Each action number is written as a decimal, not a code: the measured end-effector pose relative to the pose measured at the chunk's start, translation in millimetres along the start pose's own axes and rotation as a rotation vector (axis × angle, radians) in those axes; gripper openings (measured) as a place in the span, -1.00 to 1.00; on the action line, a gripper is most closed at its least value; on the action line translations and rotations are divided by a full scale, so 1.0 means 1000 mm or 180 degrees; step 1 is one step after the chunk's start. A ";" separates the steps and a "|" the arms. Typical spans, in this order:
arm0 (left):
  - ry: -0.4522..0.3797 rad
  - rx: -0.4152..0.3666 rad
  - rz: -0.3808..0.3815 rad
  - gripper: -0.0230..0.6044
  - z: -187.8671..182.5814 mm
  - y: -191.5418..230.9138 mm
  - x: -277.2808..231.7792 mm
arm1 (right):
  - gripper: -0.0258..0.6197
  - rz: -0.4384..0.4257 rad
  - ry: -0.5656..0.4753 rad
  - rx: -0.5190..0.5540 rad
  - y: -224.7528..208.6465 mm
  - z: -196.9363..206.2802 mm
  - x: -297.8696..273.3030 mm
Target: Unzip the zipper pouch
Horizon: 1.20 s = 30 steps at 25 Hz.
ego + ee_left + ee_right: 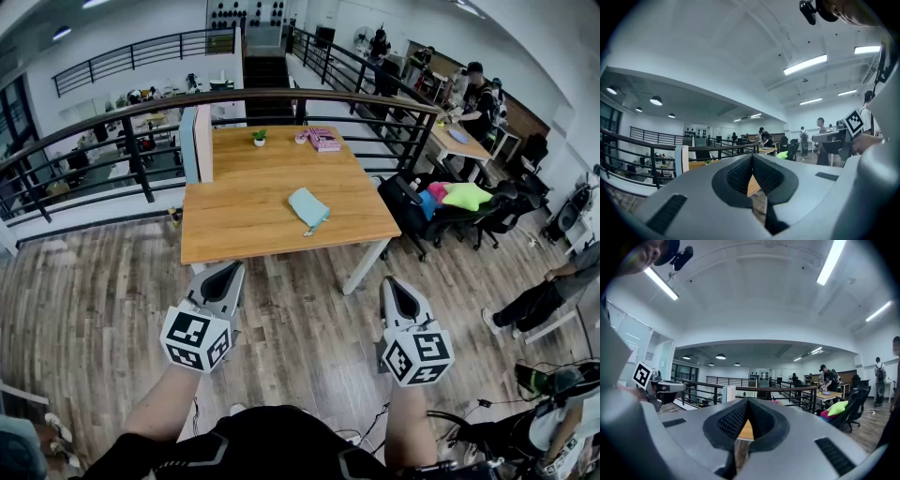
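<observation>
Items counted: two grippers, one tabletop, one zipper pouch, one potted plant, one pink object, one upright panel. The left gripper and the right gripper are held side by side over the wood-plank floor, both short of the tabletop and touching nothing. In the left gripper view the left gripper has its ribbed pads brought together at the tip with nothing between them. The right gripper view shows the same for the right gripper: pads met, empty. The zipper pouch, light blue, lies flat on the tabletop towards its near right part, well apart from both grippers (its near end carries a small tab; whether the zip is done up cannot be made out at this range, nor can any contents). At the far edge of the tabletop stand the potted plant, small and green, and, to its right, the pink object, which lies flat; the two are apart. The upright panel, blue and white, stands at the far left corner. A dark railing curves round behind the tabletop.
</observation>
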State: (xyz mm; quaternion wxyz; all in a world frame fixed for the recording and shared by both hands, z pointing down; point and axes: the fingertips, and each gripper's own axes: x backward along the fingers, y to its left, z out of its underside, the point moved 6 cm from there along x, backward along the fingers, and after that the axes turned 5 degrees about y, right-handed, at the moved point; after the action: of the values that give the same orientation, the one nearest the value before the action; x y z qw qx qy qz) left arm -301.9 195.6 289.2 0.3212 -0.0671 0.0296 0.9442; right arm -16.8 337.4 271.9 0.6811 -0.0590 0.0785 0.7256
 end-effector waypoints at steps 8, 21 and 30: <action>0.0090 -0.0075 -0.0077 -0.83 0.009 -0.012 -0.002 | -0.90 -0.0088 -0.0004 -0.0075 -0.002 0.009 0.004; 0.0020 -0.0021 -0.0014 -0.83 0.004 -0.012 -0.002 | -0.88 -0.0087 -0.0088 -0.0056 -0.003 0.006 0.005; -0.0042 -0.0129 -0.0029 -0.39 -0.005 -0.018 -0.001 | -0.31 -0.0104 -0.0127 -0.0131 -0.014 0.002 0.005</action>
State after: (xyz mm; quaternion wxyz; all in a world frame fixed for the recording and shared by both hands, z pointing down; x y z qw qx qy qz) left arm -289.0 208.8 283.9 0.3242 -0.0675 0.0081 0.9435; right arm -2.9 343.8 272.0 0.6930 -0.0598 0.0491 0.7168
